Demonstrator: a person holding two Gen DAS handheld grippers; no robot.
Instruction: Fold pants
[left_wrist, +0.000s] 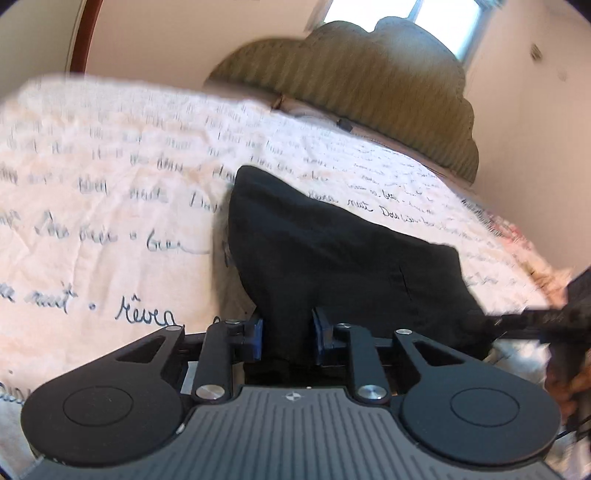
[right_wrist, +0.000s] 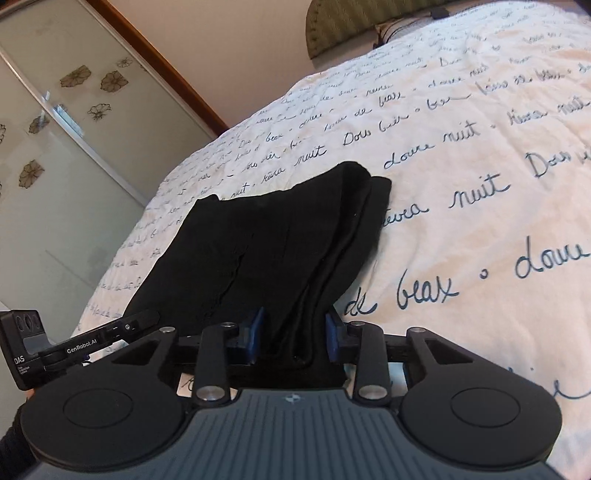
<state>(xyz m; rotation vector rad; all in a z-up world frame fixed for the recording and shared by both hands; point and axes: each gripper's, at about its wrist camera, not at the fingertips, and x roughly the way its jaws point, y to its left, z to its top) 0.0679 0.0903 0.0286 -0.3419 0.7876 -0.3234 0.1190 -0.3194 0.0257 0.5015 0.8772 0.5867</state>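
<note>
Black pants (left_wrist: 332, 251) lie folded in layers on a white bedspread (left_wrist: 92, 221) printed with blue handwriting. In the left wrist view my left gripper (left_wrist: 288, 338) is shut on the near edge of the pants, and dark cloth fills the gap between its blue pads (left_wrist: 256, 341). The right wrist view shows the same pants (right_wrist: 266, 236) as a stacked bundle running away from me. My right gripper (right_wrist: 291, 338) is shut on their near end, its blue pads (right_wrist: 330, 338) pressed against the layers. The cloth rises from the bed toward both grips.
A padded olive headboard (left_wrist: 369, 85) and a window (left_wrist: 406, 14) stand beyond the bed. A sliding door with flower prints (right_wrist: 74, 122) is on the left past the bed's edge. The other tool's black housing (right_wrist: 29, 343) shows at the lower left, and a hand (left_wrist: 565, 384) at the right.
</note>
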